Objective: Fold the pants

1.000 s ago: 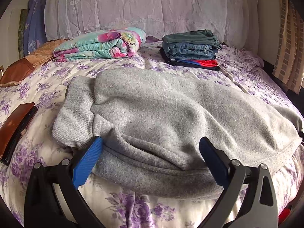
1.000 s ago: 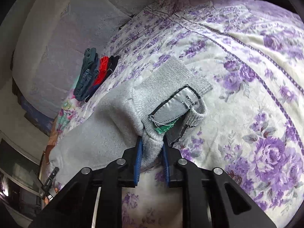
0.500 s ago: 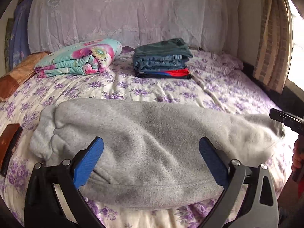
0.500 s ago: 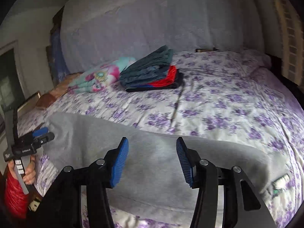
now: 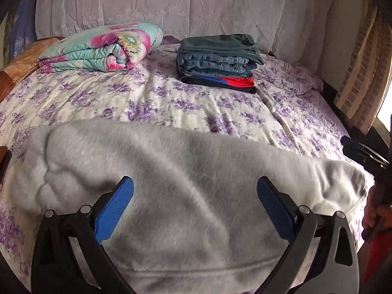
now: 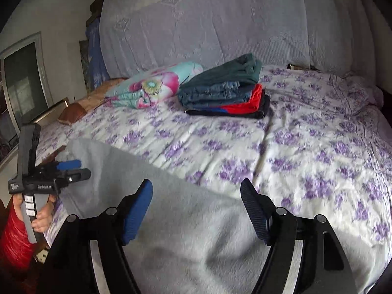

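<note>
The grey fleece pants [image 5: 186, 196] lie folded lengthwise as a long band across the near edge of the bed; they also show in the right wrist view [image 6: 186, 232]. My left gripper [image 5: 196, 205] is open and empty, held above the middle of the pants. My right gripper [image 6: 197, 208] is open and empty above the pants' right part. The left gripper shows at the left of the right wrist view [image 6: 71, 169]. The right gripper shows at the right edge of the left wrist view [image 5: 365, 154].
A stack of folded clothes [image 5: 220, 61] and a rolled floral blanket [image 5: 103, 49] sit at the far side of the bed [image 5: 171, 103] by the white-draped headboard. A brown object [image 5: 3, 161] lies at the bed's left edge. A curtain [image 5: 362, 73] hangs at right.
My right gripper let go of the pants' waistband end, opened and pulled back. The pants went from bunched to a flat band. My left gripper stayed open and backed away.
</note>
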`<action>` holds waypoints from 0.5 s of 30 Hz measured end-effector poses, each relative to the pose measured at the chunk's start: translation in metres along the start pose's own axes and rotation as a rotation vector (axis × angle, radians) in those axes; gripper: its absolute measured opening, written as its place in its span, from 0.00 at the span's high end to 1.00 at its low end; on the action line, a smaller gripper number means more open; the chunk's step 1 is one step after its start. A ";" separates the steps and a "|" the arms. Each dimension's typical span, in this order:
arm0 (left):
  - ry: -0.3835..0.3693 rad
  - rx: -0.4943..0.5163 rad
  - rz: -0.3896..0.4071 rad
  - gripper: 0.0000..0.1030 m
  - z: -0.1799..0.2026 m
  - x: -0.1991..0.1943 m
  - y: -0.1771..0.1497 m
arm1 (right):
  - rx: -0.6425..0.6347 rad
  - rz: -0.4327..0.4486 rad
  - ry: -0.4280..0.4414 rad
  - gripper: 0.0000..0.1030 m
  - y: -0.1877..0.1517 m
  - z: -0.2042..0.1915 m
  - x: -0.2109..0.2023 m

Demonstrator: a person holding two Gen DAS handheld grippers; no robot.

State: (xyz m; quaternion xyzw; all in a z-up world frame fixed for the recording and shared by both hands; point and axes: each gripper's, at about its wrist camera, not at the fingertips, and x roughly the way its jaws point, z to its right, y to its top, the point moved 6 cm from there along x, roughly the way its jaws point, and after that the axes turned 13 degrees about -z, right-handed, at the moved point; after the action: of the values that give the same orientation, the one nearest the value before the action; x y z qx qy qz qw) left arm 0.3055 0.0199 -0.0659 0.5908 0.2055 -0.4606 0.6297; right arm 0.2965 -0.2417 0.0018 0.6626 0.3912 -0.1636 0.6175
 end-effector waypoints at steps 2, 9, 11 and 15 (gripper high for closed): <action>-0.029 -0.008 -0.051 0.05 0.010 0.020 0.004 | 0.084 -0.068 0.206 0.44 0.025 -0.001 0.025; 0.088 0.088 -0.063 0.05 0.025 0.052 -0.023 | 0.176 -0.289 0.447 0.69 0.046 -0.028 0.124; 0.046 0.062 -0.072 0.05 0.019 0.053 -0.021 | 0.166 -0.324 0.474 0.77 0.030 -0.039 0.136; 0.037 0.055 -0.066 0.05 0.017 0.052 -0.022 | 0.053 -0.363 0.519 0.79 -0.006 -0.065 0.127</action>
State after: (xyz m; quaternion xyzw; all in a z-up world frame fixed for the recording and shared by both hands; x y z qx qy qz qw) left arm 0.3085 -0.0113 -0.1161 0.6091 0.2238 -0.4755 0.5940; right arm 0.3564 -0.1406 -0.0799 0.6173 0.6431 -0.1069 0.4403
